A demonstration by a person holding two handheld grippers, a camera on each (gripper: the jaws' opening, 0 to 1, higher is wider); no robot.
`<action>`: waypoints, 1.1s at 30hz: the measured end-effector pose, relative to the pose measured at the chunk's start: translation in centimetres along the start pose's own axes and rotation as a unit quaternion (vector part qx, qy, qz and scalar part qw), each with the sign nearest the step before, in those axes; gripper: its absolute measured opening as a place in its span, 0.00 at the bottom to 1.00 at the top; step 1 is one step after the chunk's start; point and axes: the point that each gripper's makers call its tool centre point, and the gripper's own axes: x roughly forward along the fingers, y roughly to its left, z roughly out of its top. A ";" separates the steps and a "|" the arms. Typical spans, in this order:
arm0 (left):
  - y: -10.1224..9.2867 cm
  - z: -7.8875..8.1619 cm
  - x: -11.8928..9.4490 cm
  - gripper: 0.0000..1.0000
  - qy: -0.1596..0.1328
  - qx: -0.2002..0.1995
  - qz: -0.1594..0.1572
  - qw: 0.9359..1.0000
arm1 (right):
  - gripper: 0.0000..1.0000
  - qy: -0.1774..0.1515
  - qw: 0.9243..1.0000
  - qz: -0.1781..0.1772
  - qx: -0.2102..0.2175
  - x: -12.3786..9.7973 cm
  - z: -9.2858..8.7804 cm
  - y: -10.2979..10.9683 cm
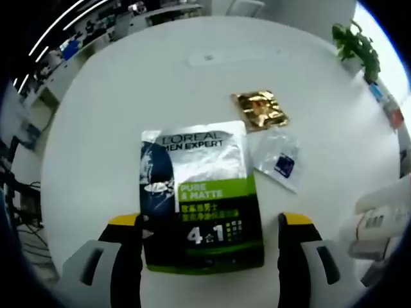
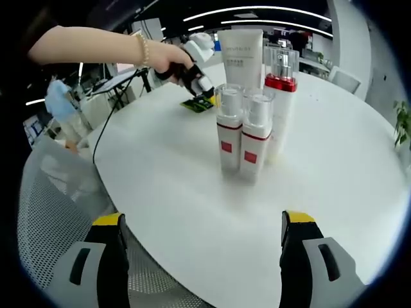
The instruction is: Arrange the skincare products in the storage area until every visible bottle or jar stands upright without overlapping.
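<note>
Ahead of the right jaws, slightly right of centre, two white pump bottles (image 2: 241,131) with red bands stand upright, touching side by side. Just behind them stand a taller red-collared bottle (image 2: 280,96) and a white tube (image 2: 241,56). A green-and-silver sachet (image 1: 200,192) lies flat between the left jaws.

The left gripper view looks steeply down, close over a sachet (image 1: 201,196) on the white table (image 1: 128,96). The right gripper view looks level across the same table (image 2: 173,192) from its edge, toward bottles (image 2: 247,122) and the other gripper (image 2: 196,80).
</note>
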 end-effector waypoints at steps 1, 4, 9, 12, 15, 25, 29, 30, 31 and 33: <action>-0.1 0.0 -0.1 0.83 -0.002 0.004 -0.003 1.000 | 0.99 0.001 1.000 0.000 0.000 0.0 0.0 0.0; 0.0 0.2 -0.1 0.83 -0.009 0.014 -0.008 1.000 | 0.99 0.001 1.000 0.000 0.001 0.0 0.0 0.0; 0.2 0.9 -0.3 0.66 -0.029 0.025 -0.022 0.999 | 0.99 0.002 1.000 0.000 0.002 0.0 -0.1 0.0; 0.1 1.0 -0.5 0.59 -0.027 0.026 -0.021 0.999 | 0.99 0.003 1.000 0.000 0.000 0.0 -0.1 0.0; 0.1 0.7 -0.8 0.53 -0.036 0.021 -0.025 0.999 | 0.99 0.002 1.000 0.000 0.000 0.1 0.0 0.1; -0.3 0.8 -0.9 0.42 -0.056 0.033 -0.025 0.998 | 0.99 0.002 1.000 -0.001 0.000 0.0 0.1 0.1; -0.2 1.0 -1.1 0.33 -0.070 0.027 -0.027 0.997 | 0.99 0.003 1.000 -0.001 0.001 0.0 0.1 0.1; 0.1 1.4 -1.1 0.22 -0.078 0.017 -0.028 0.996 | 0.99 0.003 1.000 -0.001 0.000 0.0 0.1 0.0; 1.1 0.4 -1.0 0.06 -0.054 0.018 -0.007 0.998 | 0.99 0.002 1.000 -0.001 0.000 0.0 0.1 0.0; -0.4 0.3 -2.5 0.04 -0.101 -0.034 -0.054 0.993 | 0.99 0.003 1.000 -0.002 0.000 0.0 0.1 0.0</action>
